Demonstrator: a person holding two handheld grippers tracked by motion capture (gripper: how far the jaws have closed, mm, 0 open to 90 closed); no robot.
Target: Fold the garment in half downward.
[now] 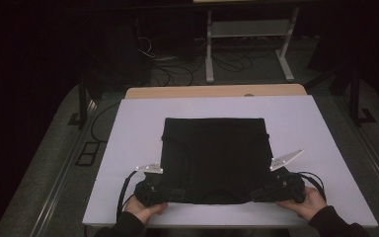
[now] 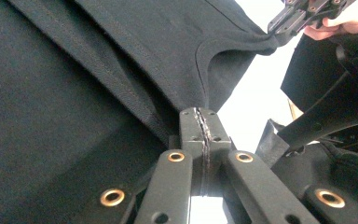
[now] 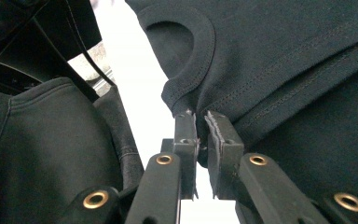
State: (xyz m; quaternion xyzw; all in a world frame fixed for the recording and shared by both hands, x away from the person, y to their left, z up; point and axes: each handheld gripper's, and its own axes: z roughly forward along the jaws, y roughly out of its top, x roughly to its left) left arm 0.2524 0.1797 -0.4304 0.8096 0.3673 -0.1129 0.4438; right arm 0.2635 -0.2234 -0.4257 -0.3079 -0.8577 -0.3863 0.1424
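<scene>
A black T-shirt (image 1: 214,153) lies folded into a square on the white tabletop (image 1: 128,133), its neckline at the near edge. My left gripper (image 1: 157,193) is at the shirt's near left corner, and in the left gripper view its jaws (image 2: 200,116) are shut on a pinch of the black fabric (image 2: 98,70). At the near right corner my right gripper (image 1: 265,192) pinches the shirt. In the right gripper view its jaws (image 3: 200,122) clamp the fabric (image 3: 284,56) just beside the ribbed collar (image 3: 200,42). The right gripper (image 2: 284,21) also appears far off in the left gripper view, gripping the cloth.
A wooden board edge (image 1: 217,91) runs behind the white top. Beyond it stand a grey metal frame (image 1: 249,29) and loose cables (image 1: 177,69) on the dark floor. The person's dark sleeve (image 3: 42,140) is near the table's front edge.
</scene>
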